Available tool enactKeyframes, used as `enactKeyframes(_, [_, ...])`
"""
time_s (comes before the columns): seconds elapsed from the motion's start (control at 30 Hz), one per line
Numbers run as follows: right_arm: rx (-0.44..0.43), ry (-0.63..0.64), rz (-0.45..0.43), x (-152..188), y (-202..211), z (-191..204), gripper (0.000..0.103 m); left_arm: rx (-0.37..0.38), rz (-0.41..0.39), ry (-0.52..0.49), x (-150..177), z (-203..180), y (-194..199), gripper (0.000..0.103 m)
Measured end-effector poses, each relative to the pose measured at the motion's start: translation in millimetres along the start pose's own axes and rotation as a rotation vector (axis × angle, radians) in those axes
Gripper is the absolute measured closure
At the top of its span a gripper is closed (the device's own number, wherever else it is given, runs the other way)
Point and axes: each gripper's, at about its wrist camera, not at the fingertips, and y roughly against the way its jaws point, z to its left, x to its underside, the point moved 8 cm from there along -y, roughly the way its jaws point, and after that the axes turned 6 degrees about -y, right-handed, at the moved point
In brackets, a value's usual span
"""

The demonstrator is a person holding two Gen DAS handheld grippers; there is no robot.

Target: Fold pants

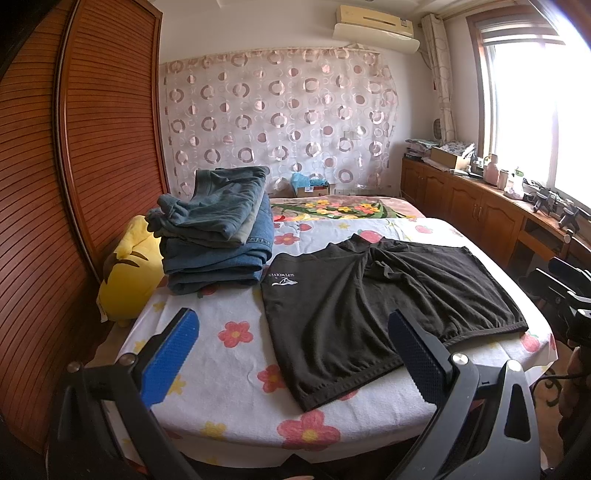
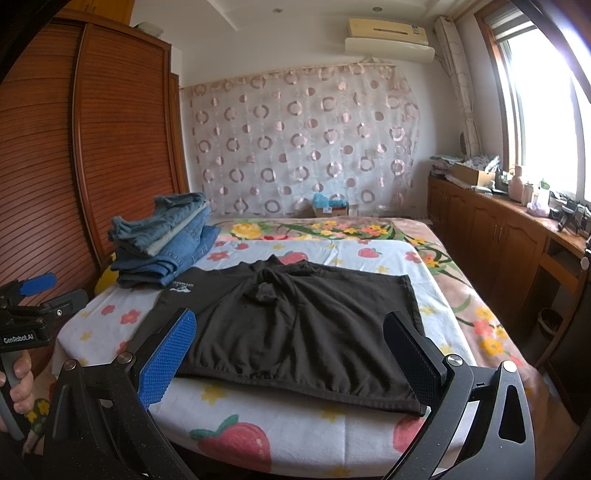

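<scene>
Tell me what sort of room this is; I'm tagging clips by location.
A home bedroom, most likely: a bed under a flowered sheet, a slatted wooden wardrobe beside it, and an air conditioner high on the wall.

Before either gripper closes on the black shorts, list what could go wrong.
1. The black shorts are bunched at the crotch; folding now would likely lock in creases.
2. Their left leg lies close to the stack of folded jeans; a sweeping fold could nudge or topple it.
3. The hems sit near the bed's front edge, so a tug toward the person may drag the shorts off.
Both the left gripper and right gripper are open, holding nothing.
</scene>
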Motion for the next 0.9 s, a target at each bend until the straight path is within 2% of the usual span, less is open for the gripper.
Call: enactKeyframes(0.9, [0.005, -0.006, -0.003, -3.8, -1.5, -6.1, 0.000, 0.002, -0.001, 0.001, 3.0, 0.3, -3.0, 0.000])
